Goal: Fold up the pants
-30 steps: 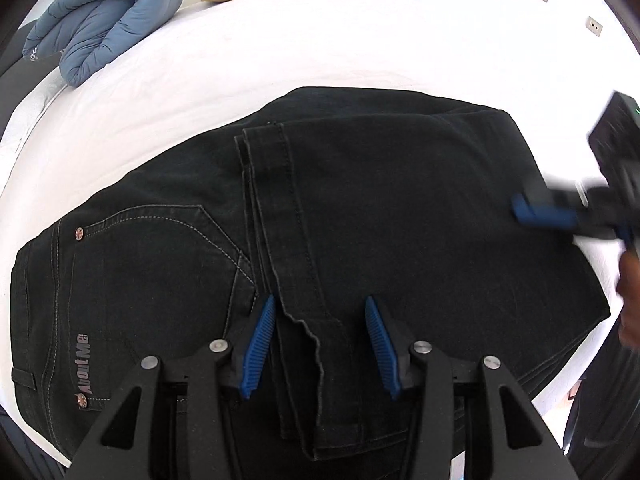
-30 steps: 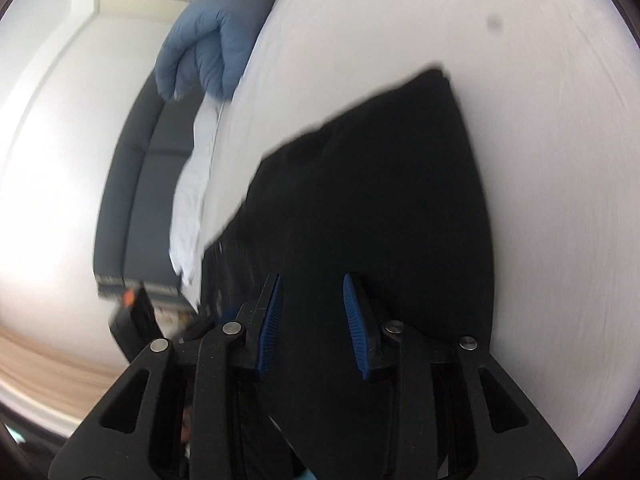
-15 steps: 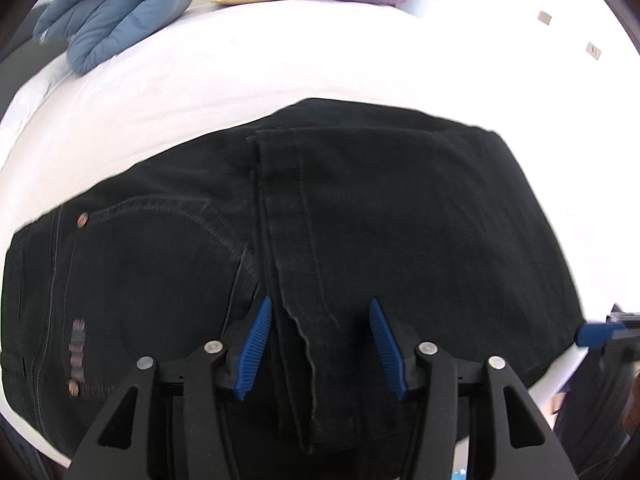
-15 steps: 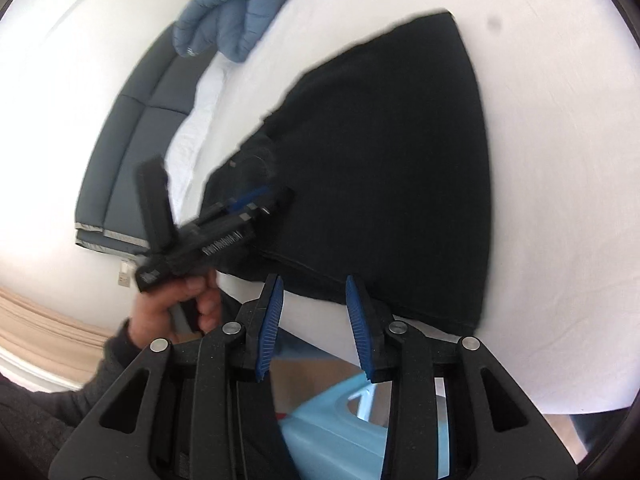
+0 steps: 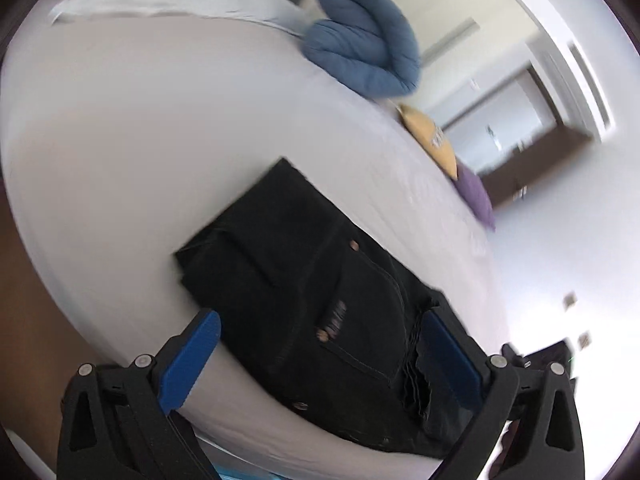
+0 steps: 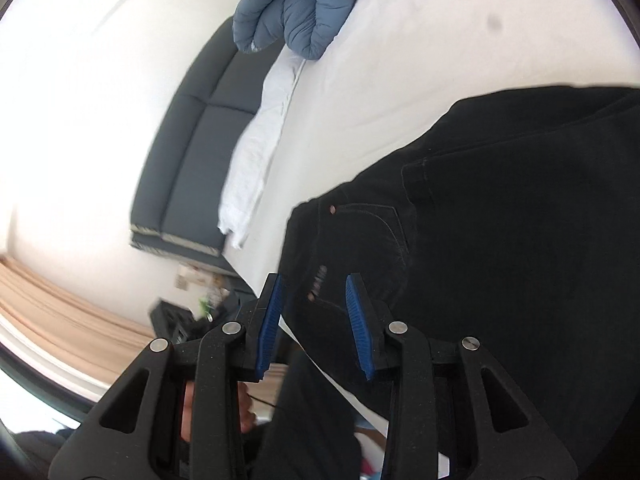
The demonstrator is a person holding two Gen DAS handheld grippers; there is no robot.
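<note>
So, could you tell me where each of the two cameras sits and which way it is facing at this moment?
Left wrist view: rides the left gripper, jaws opening wide with nothing clamped, tilted down over the bed at the folded black pants; own body showing: only the blue pads.
Right wrist view: rides the right gripper, angled down at the pants' pocket end near the bed's edge; a bit of hand shows behind the jaws.
Shared: the pants, white bed and blue duvet.

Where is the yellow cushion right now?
In the left wrist view, the yellow cushion lies at the bed's far edge, upper right, between the blue duvet and the purple cushion.
</note>
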